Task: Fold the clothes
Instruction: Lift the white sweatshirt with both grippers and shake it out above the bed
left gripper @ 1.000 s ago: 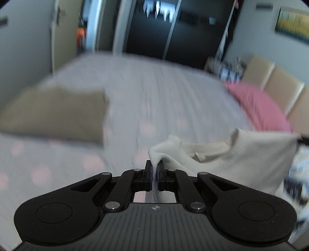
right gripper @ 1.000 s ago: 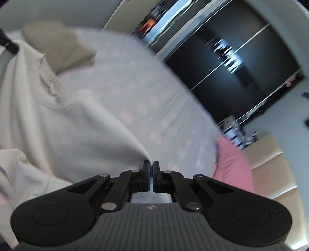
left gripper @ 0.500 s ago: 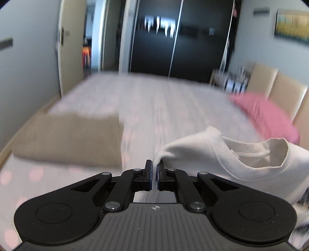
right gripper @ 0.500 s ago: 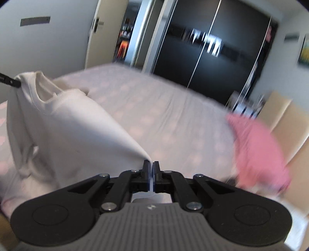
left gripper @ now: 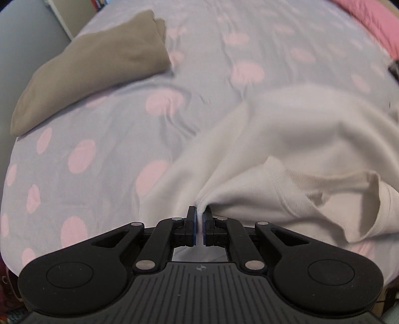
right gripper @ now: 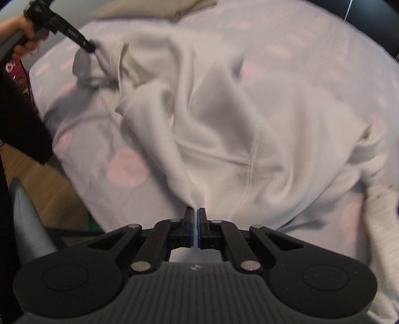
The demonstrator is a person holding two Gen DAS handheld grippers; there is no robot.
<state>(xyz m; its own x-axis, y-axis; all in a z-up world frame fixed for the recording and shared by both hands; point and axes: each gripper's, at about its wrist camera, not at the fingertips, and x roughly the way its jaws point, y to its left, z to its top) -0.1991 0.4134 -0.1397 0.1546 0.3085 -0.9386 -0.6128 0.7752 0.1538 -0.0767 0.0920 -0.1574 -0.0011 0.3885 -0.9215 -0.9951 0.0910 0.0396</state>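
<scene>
A cream sweatshirt [left gripper: 294, 139] lies crumpled on the lilac bedsheet with pink dots [left gripper: 104, 129]. My left gripper [left gripper: 199, 211] is shut on a pinch of its fabric near the ribbed neckline. In the right wrist view the same sweatshirt [right gripper: 224, 119] spreads over the bed, and my right gripper [right gripper: 195, 211] is shut on a fold of it by a seam. The left gripper [right gripper: 87, 46] shows there at the upper left, pinching the far corner of the garment, with a person's hand [right gripper: 17, 32] on its handle. Both grippers point steeply down at the bed.
A folded tan garment [left gripper: 94, 67] lies at the bed's upper left. A pink pillow [left gripper: 369, 22] sits at the far right edge. In the right wrist view the bed's near edge drops to a wooden floor [right gripper: 49, 184], and a dark sleeve [right gripper: 22, 119] hangs at the left.
Both grippers came down from a raised, level pose and tipped steeply toward the bed. The sweatshirt that hung stretched between them now rests crumpled on the sheet. Both grips held.
</scene>
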